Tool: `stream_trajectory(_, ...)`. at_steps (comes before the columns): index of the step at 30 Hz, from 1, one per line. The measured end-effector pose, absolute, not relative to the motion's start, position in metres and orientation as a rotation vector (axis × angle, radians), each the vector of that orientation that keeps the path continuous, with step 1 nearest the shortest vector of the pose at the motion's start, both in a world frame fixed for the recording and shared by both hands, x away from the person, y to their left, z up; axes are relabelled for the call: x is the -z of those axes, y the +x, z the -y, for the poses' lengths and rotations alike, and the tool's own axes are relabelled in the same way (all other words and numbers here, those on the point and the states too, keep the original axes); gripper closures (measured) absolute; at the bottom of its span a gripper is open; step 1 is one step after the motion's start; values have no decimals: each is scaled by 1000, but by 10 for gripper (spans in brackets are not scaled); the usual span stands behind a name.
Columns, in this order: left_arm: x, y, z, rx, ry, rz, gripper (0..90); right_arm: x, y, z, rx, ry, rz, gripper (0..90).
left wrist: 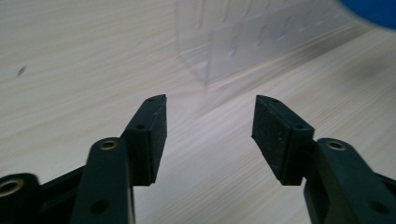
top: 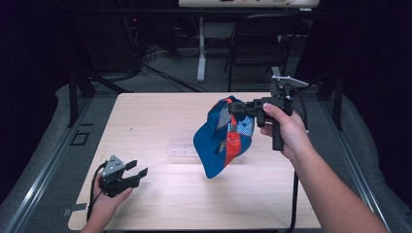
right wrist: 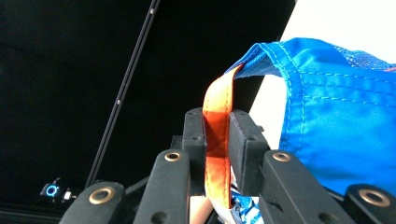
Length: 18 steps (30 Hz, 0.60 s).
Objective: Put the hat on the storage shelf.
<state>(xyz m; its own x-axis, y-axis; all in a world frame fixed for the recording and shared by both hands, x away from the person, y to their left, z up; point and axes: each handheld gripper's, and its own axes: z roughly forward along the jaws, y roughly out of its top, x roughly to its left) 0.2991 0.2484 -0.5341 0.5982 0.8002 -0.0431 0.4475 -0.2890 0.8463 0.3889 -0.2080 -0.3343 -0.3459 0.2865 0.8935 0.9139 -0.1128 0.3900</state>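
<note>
A blue cap [top: 219, 141] with an orange strap [top: 233, 141] hangs in the air over the middle right of the wooden table [top: 160, 111]. My right gripper [top: 234, 108] is shut on that strap; in the right gripper view the orange strap [right wrist: 218, 140] sits pinched between the two black pads, with the cap's blue fabric [right wrist: 336, 121] beside them. My left gripper [top: 137, 169] rests low at the table's front left, open, with nothing between its fingers [left wrist: 149, 135]. It faces a clear plastic stand [left wrist: 243, 42].
The clear plastic stand [top: 183, 148] sits on the table just left of the hanging cap. A dark folding chair [top: 257, 43] and a white table leg [top: 201, 48] stand beyond the far edge. Cables lie on the floor behind.
</note>
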Motion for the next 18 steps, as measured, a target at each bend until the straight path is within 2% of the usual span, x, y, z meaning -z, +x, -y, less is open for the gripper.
stream_trajectory(6, 511, 293, -195, -469, 1963, -818, 490, 334, 393, 207, 1509, -1342, 1606, 779)
stream_trajectory(10, 507, 287, -158, -513, 1988, -722, 473, 334, 395, 205, 1524, -1352, 1601, 779)
stream_trajectory(14, 509, 287, -134, -456, 1977, -697, 451, 336, 397, 201, 1533, -1353, 1595, 779)
stream_trajectory(18, 508, 285, -122, -472, 1944, -689, 451, 337, 398, 198, 1532, -1359, 1586, 779)
